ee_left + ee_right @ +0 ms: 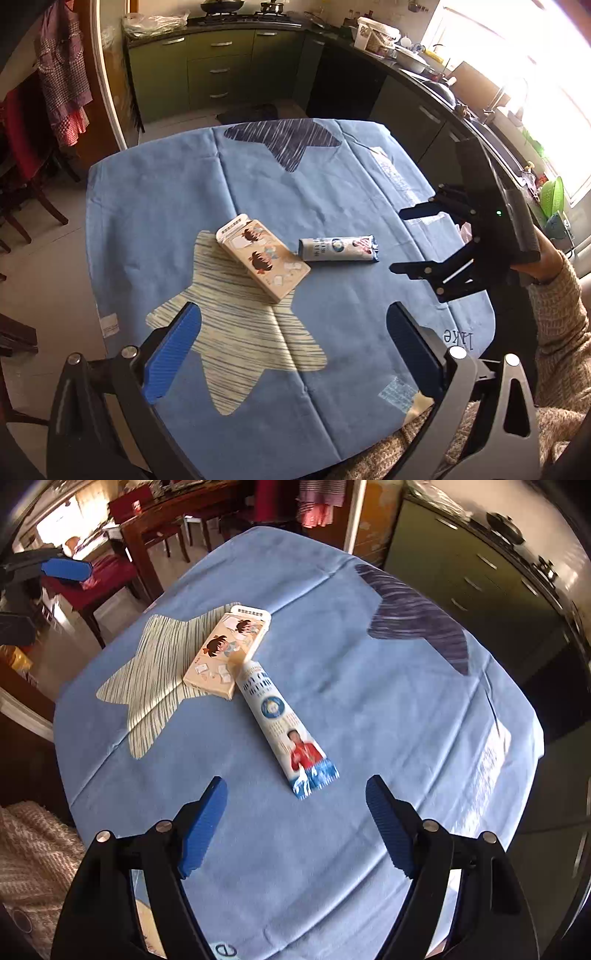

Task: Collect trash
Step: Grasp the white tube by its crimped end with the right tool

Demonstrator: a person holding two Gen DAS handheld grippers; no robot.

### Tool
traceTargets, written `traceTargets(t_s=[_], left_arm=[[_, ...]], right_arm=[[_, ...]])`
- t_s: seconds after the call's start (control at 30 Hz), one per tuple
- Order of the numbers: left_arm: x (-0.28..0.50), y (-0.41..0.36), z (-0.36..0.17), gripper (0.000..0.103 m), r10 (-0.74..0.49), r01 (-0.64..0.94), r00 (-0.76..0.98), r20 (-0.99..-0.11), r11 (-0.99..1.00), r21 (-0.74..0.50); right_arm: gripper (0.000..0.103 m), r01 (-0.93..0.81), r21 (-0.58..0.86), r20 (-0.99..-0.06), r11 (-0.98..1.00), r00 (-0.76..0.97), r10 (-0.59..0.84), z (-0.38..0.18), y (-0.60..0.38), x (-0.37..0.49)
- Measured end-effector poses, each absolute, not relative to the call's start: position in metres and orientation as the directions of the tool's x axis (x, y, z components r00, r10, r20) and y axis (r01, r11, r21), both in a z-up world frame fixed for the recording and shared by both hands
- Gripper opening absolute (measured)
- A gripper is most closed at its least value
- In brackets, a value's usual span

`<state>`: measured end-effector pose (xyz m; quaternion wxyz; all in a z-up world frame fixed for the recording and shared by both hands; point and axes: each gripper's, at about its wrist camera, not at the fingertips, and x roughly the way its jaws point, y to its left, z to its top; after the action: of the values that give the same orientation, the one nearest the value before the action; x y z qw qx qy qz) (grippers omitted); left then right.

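Two pieces of trash lie side by side on the blue star-patterned tablecloth [166,206]. One is a flat beige carton with cartoon figures [264,260] [227,653]; the other is a white-and-blue snack wrapper [338,250] [284,727], and their ends almost touch. My left gripper [293,314] hangs open above the near side of the table, with nothing between its blue pads. My right gripper [295,786] is open too, above the wrapper's crimped end, and its pads do not touch it. In the left wrist view the right gripper [399,240] hovers just right of the wrapper.
Green kitchen cabinets [218,70] and a dark, cluttered counter [436,79] run behind and to the right of the table. Wooden chairs [22,177] stand at the left. A knitted sleeve [561,321] holds the right gripper. A dark wooden table and a red-cushioned chair [107,576] stand beyond the far edge.
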<state>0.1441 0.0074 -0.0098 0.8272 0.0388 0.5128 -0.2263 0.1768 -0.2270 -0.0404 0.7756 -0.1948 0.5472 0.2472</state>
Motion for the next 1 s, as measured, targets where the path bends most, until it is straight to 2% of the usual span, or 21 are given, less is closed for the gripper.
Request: traceTargets(t_s=[0.13, 0.43, 0.9, 1.0], left_arm=[[0.140, 0.022, -0.017, 0.096, -0.322, 0.410, 0.366, -0.873, 0.898, -0.159], [0.138, 0.024, -0.024, 0.096, -0.336, 0.430, 0.350, -0.875, 0.887, -0.169], [0.133, 0.017, -0.033, 0.096, -0.338, 0.454, 0.320, -0.885, 0.875, -0.170], [0.131, 0.016, -0.034, 0.096, -0.338, 0.457, 0.316, -0.887, 0.873, -0.170]], right_arm=[[0.066, -0.648, -0.049, -0.964, 0.760, 0.230, 0.134, -0.064, -0.201, 0.199], [0.061, -0.675, -0.036, -0.985, 0.737, 0.146, 0.087, -0.093, -0.202, 0.223], [0.061, -0.670, 0.025, -0.993, 0.742, 0.069, 0.096, -0.113, -0.212, 0.242], [0.056, -0.644, 0.030, -0.992, 0.765, 0.072, 0.100, -0.113, -0.214, 0.243]])
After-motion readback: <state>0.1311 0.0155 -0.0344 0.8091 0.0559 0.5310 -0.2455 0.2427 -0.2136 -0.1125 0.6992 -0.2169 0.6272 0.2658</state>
